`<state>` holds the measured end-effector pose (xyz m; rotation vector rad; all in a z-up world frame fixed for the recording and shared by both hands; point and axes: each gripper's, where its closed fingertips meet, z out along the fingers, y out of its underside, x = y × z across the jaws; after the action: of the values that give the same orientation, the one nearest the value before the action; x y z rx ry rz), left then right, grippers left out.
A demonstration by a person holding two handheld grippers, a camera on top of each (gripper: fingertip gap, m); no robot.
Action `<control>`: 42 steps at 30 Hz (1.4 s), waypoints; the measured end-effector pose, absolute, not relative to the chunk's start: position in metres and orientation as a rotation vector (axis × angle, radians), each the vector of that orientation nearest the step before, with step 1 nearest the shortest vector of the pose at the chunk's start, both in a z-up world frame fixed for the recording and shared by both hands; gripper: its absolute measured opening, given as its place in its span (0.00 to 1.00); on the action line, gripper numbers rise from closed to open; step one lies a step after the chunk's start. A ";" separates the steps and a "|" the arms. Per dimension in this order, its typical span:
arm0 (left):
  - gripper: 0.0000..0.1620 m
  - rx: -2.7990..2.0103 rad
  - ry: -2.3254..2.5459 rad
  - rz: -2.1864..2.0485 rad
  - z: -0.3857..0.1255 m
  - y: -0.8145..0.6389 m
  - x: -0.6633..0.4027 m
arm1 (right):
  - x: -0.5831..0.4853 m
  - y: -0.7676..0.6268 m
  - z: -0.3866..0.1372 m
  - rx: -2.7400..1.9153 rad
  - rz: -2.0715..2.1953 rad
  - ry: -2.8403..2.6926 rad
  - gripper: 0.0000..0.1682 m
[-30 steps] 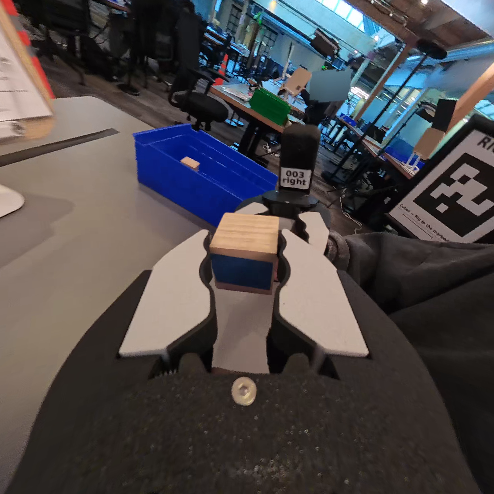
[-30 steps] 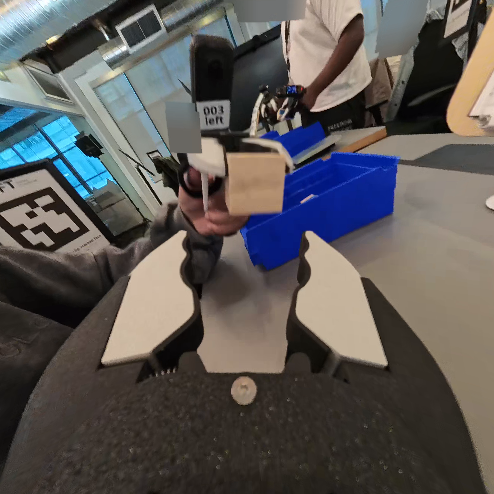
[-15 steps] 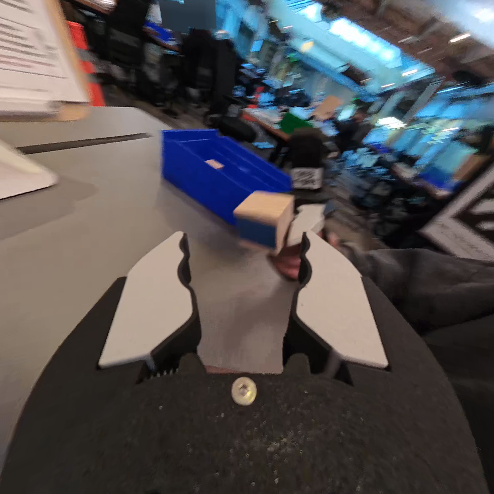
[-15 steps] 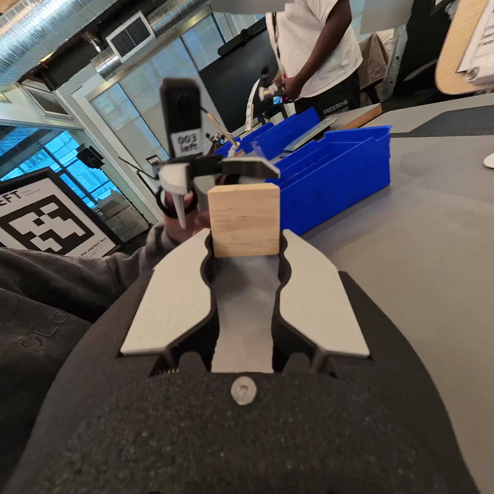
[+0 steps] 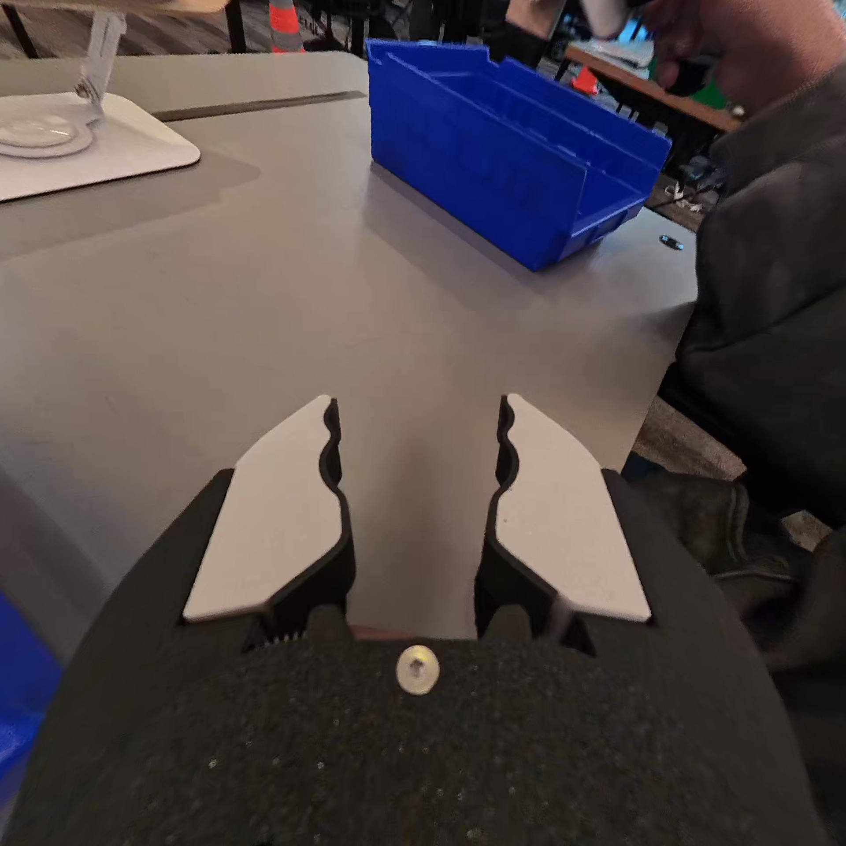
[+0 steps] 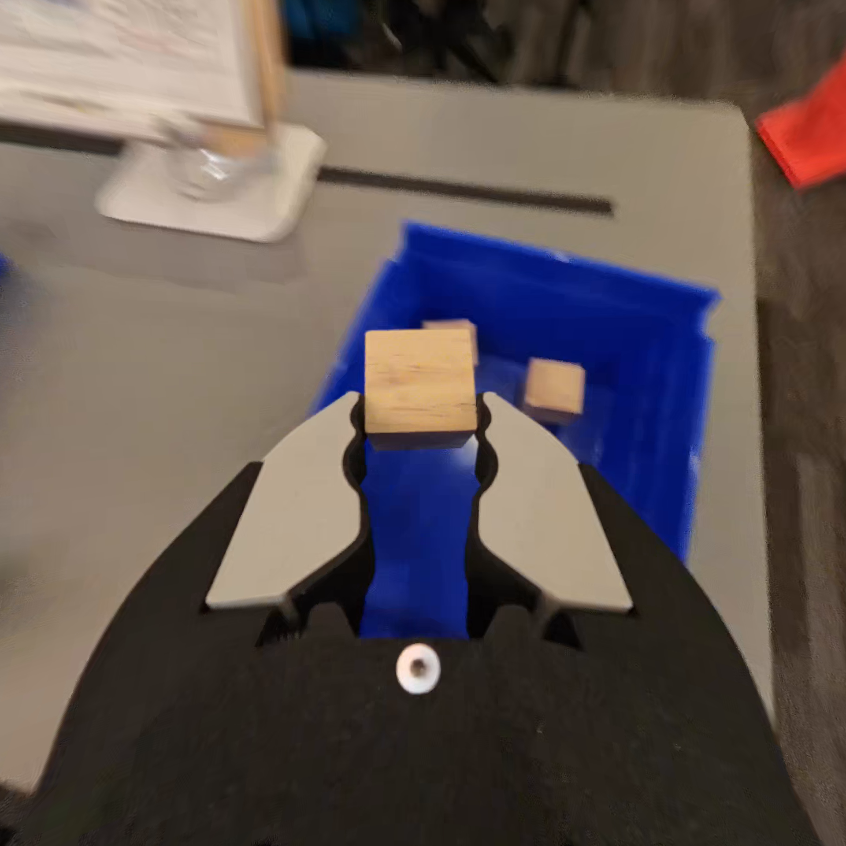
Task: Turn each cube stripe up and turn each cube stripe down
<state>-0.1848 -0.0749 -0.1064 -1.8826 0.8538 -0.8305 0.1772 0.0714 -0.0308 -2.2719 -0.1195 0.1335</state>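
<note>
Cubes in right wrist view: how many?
3. One cube is clamped in the right gripper above the blue bin; two lie inside it. The held cube may hide more.

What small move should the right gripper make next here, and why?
Probably lower the cube into the blue bin and only then open. The right gripper is shut on it above the bin's near end, where two other cubes already lie, so it should come down beside them. The left gripper is open and empty over the table.
</note>
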 end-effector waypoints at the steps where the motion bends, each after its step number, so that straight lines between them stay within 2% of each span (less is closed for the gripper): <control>1: 0.40 -1.888 0.868 -0.824 -0.108 -0.076 -0.184 | 0.196 0.078 -0.054 -2.344 0.076 -0.063 0.27; 4: 0.40 -1.863 0.894 -0.820 -0.105 -0.080 -0.183 | 0.219 0.092 -0.125 -2.588 0.011 -0.015 0.27; 7: 0.40 -1.850 0.920 -0.760 -0.104 -0.080 -0.184 | 0.223 0.099 -0.164 -2.701 -0.038 -0.019 0.27; 14: 0.40 -1.858 0.974 -0.725 -0.112 -0.081 -0.181 | 0.211 0.108 -0.178 -2.694 -0.005 -0.050 0.27; 15: 0.40 -1.861 0.978 -0.724 -0.113 -0.082 -0.181 | 0.212 0.108 -0.176 -2.682 -0.012 -0.052 0.31; 16: 0.40 -1.864 0.980 -0.721 -0.114 -0.081 -0.181 | 0.214 0.106 -0.172 -2.673 -0.011 -0.049 0.39; 17: 0.40 -1.868 0.981 -0.719 -0.115 -0.081 -0.181 | 0.215 0.102 -0.162 -2.662 -0.003 -0.052 0.43; 19: 0.41 -1.868 0.977 -0.721 -0.113 -0.081 -0.182 | 0.212 0.094 -0.122 -2.564 0.039 -0.059 0.43; 24: 0.41 -1.883 0.966 -0.717 -0.114 -0.078 -0.185 | 0.119 0.054 0.038 -1.901 0.450 -0.314 0.31; 26: 0.41 -1.899 0.965 -0.725 -0.116 -0.079 -0.185 | 0.057 0.020 0.063 -1.661 0.651 -0.465 0.32; 28: 0.40 -1.910 0.968 -0.723 -0.118 -0.079 -0.185 | -0.008 -0.020 0.045 -1.543 0.893 -0.580 0.36; 30: 0.40 -1.920 0.979 -0.715 -0.121 -0.080 -0.185 | -0.061 -0.059 0.002 -1.501 1.120 -0.643 0.36; 35: 0.40 -1.950 0.992 -0.771 -0.117 -0.085 -0.186 | -0.116 -0.093 -0.077 -1.665 1.270 -0.735 0.32; 39: 0.37 -1.867 0.947 -0.746 -0.062 -0.064 -0.230 | -0.118 -0.095 -0.075 -1.683 1.328 -0.715 0.30; 42: 0.36 -1.956 1.071 -0.440 -0.046 -0.018 -0.293 | -0.114 -0.096 -0.075 -1.687 1.314 -0.736 0.30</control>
<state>-0.2935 -0.0178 -0.0462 -1.9564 1.0711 -0.4397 -0.1142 -0.0959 -0.0753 -1.6865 -0.7363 1.3144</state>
